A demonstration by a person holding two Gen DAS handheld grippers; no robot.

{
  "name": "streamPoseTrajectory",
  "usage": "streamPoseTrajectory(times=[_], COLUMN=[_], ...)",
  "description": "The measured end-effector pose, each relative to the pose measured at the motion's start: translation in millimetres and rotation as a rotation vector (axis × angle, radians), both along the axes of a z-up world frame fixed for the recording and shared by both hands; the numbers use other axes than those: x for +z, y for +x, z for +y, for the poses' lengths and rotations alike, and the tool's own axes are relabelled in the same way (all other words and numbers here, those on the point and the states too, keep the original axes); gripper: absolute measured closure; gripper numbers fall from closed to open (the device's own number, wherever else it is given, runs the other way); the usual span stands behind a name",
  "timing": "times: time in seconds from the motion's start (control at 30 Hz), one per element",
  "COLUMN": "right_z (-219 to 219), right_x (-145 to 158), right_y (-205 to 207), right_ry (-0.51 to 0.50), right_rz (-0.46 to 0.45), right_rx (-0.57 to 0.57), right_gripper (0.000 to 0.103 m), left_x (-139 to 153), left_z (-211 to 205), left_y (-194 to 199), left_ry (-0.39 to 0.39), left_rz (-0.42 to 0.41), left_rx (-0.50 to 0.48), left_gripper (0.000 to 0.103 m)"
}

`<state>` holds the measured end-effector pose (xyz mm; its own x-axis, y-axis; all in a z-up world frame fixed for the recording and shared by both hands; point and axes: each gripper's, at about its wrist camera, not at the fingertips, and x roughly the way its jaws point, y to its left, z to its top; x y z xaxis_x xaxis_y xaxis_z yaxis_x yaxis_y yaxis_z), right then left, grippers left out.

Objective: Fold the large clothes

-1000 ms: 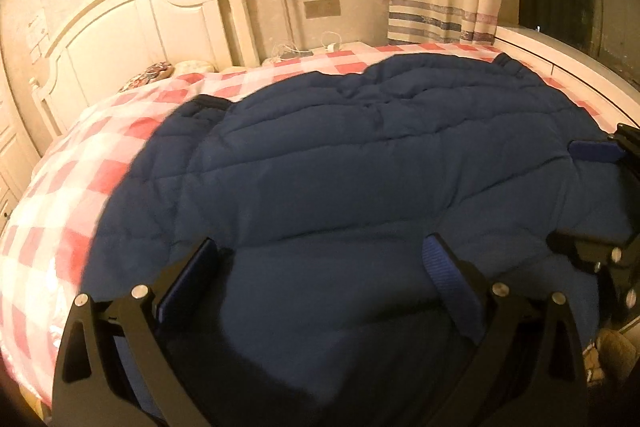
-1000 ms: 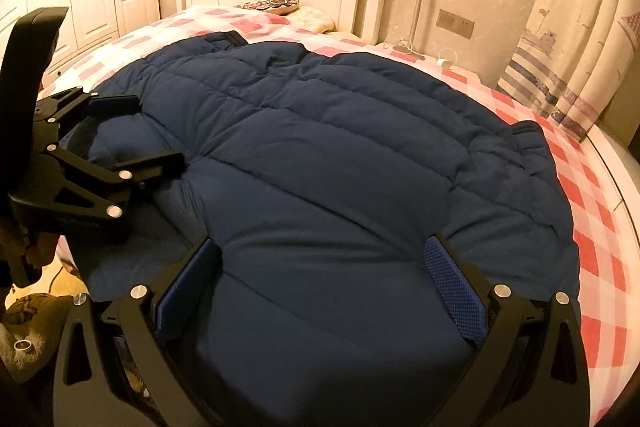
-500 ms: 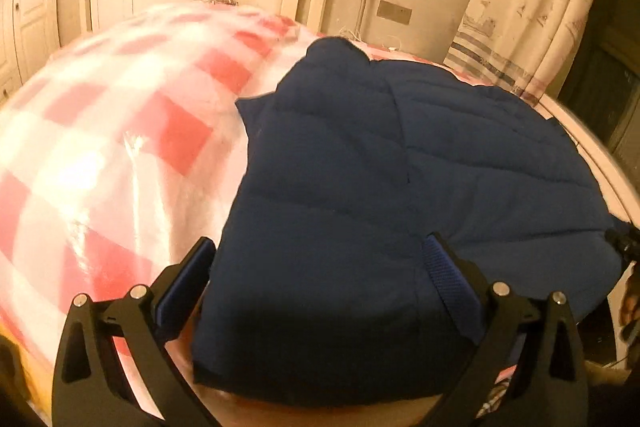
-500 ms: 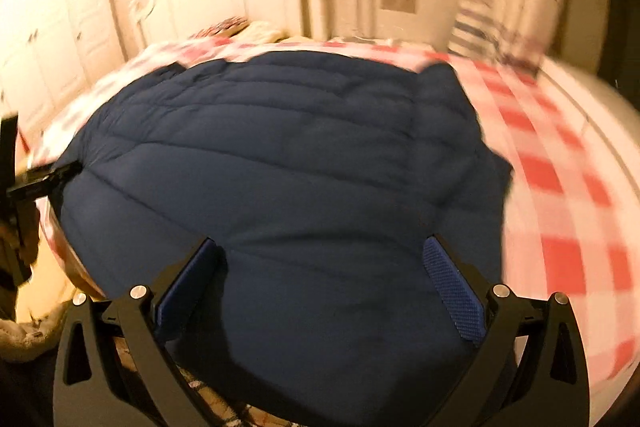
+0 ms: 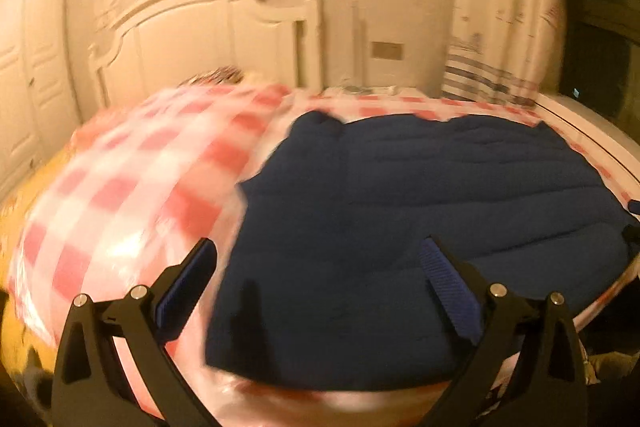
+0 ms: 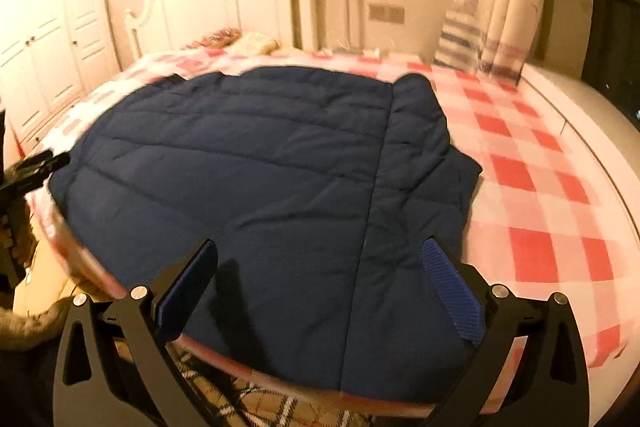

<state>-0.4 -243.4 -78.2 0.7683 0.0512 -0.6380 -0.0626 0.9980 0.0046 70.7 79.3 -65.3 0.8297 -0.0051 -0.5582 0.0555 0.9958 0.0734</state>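
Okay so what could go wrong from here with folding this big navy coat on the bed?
The navy quilted coat lies right at the near edge of the red-and-white checked bedspread, so a pull toward you might drag it off. Both the left gripper and the right gripper are open and hold nothing.

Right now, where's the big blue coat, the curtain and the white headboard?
blue coat [image 6: 260, 187], right wrist view, middle of quilted body.
curtain [image 6: 500, 7], right wrist view, hanging folds.
headboard [image 6: 224, 3], right wrist view, flat panel.
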Motion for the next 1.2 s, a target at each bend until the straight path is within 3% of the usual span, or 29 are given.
streamPoseTrajectory(times=[0.07, 0.13, 0.2, 0.3, 0.4, 0.47, 0.57, 0.67, 0.73, 0.77, 0.8, 0.87, 1.2], right_z=[-4, -12, -11, -9, -11, -11, -5, -4, 0, 1, -3, -20, -24], right_x=[-13, -24, -27, -12, 15, 30, 41, 39, 27, 12, -1, -7, -8], right_y=[0, 0, 2, 9, 22, 43, 90, 139, 163, 175, 182, 182, 181], right_ry=[0.013, 0.077, 0.068, 0.055, 0.052, 0.061, 0.036, 0.032, -0.034, -0.095, -0.091, 0.037, 0.063], right_rz=[0.029, 0.011, 0.013, 0.073, 0.02, 0.001, 0.01, 0.074, 0.12, 0.163, 0.2, 0.204, 0.23], right_rx=[0.001, 0.005, 0.009, -0.013, -0.019, -0.037, -0.065, -0.11, -0.134, -0.147, -0.13, -0.12, -0.134], right_gripper=[0.005, 0.005, 0.004, 0.005, 0.005, 0.005, 0.005, 0.005, 0.005, 0.005, 0.005, 0.005, 0.005], left_x=[-2, -15, -35, -25, 7, 28, 38, 21, -4, -24, -30, -30, -38], left_z=[-18, -35, -49, -53, -60, -68, -82, -89, -88, -85, -76, -66, -67], left_y=[11, 30, 49, 50, 54, 65, 112, 159, 182, 194, 200, 203, 200], left_ry=[0.031, 0.083, 0.118, 0.114, 0.151, 0.157, 0.195, 0.251, 0.297, 0.272, 0.192, 0.12, 0.155], left_rz=[0.01, 0.069, 0.147, 0.15, 0.069, 0.015, 0.023, 0.073, 0.138, 0.21, 0.25, 0.266, 0.255], left_rx=[-0.03, -0.043, -0.031, -0.051, -0.057, -0.083, -0.094, -0.104, -0.077, -0.084, -0.096, -0.09, -0.084], left_gripper=[0.002, 0.002, 0.002, 0.002, 0.002, 0.002, 0.002, 0.002, 0.002, 0.002, 0.002, 0.002, 0.002])
